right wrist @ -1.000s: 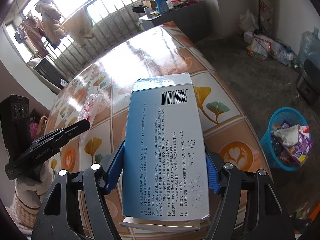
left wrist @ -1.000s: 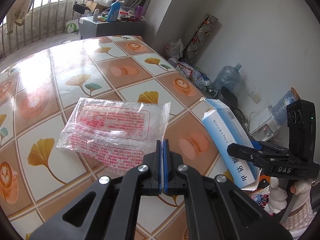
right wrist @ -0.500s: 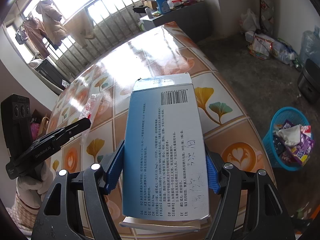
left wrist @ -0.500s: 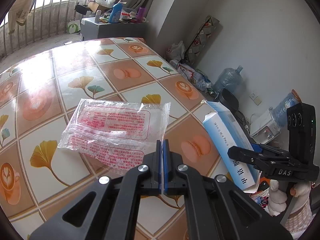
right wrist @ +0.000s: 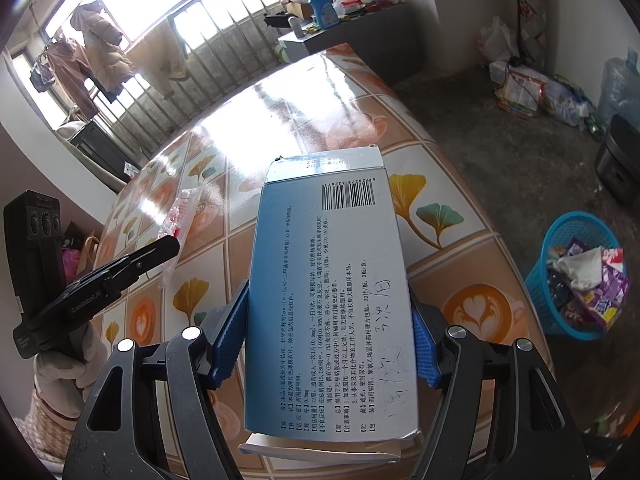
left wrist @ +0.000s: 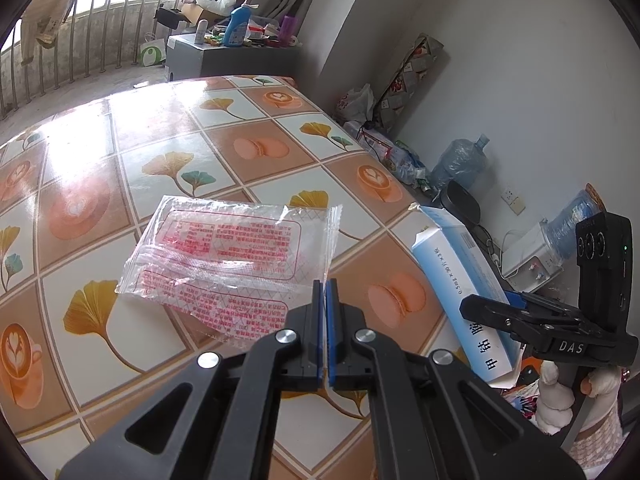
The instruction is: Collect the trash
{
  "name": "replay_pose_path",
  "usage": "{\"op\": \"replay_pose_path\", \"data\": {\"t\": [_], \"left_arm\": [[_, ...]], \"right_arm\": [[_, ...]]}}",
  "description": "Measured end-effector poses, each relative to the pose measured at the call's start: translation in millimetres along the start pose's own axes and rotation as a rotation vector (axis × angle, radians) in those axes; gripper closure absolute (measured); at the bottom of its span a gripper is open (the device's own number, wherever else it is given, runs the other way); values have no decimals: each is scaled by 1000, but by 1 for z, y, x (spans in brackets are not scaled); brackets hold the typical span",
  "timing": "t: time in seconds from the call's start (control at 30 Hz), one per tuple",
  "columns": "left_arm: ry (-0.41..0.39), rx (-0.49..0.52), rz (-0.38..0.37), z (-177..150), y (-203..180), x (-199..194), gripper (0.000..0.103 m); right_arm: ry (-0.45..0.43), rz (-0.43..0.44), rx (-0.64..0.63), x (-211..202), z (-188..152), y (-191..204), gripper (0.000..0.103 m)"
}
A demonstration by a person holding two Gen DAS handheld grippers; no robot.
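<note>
Our right gripper (right wrist: 326,344) pinches the blue-and-white cardboard medicine box (right wrist: 328,292), left gripper (left wrist: 325,292) pressed together over the clear red-printed plastic wrapper (left wrist: 228,256); next, we judge, the blue plastic basket (right wrist: 560,280).

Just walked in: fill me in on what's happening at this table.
A person is clearing trash with a handheld gripper in each hand. The right gripper is clamped across a blue medicine box, held above the tiled table. The left gripper is shut at the near edge of a clear plastic wrapper lying flat on the table; whether it pinches the wrapper is unclear. A blue wastebasket on the floor already holds rubbish.
</note>
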State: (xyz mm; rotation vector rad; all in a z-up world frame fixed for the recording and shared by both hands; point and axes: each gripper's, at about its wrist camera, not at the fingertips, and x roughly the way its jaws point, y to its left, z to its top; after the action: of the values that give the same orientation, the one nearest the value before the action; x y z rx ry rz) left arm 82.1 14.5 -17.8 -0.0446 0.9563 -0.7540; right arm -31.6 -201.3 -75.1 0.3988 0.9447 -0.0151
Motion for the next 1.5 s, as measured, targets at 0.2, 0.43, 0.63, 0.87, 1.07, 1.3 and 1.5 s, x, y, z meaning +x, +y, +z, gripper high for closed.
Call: {"op": "replay_pose_path", "data": {"t": [0.2, 0.43, 0.63, 0.87, 1.07, 1.3, 1.5], "left_arm": [[-2, 0, 1, 0, 1, 0, 102], [-9, -5, 6, 0, 2, -2, 102], [-15, -13, 30, 6, -2, -5, 102], [-97, 18, 44, 18, -16, -26, 102], [-159, 59, 6, 43, -39, -43, 102], [-200, 177, -170, 97, -105, -27, 102], [-60, 282, -320, 124, -186, 49, 102]], "right_arm": [[-4, 4, 7, 0, 0, 0, 37], [-8, 24, 14, 0, 0, 3, 38], [20, 58, 16, 7, 7, 6, 38], [-29, 124, 22, -10, 11, 10, 38], [-161, 134, 90, -53, 30, -22, 38], [-439, -105, 251, -148, 46, -110, 38], [-512, -257, 495, -173, 16, -203, 37]]}}
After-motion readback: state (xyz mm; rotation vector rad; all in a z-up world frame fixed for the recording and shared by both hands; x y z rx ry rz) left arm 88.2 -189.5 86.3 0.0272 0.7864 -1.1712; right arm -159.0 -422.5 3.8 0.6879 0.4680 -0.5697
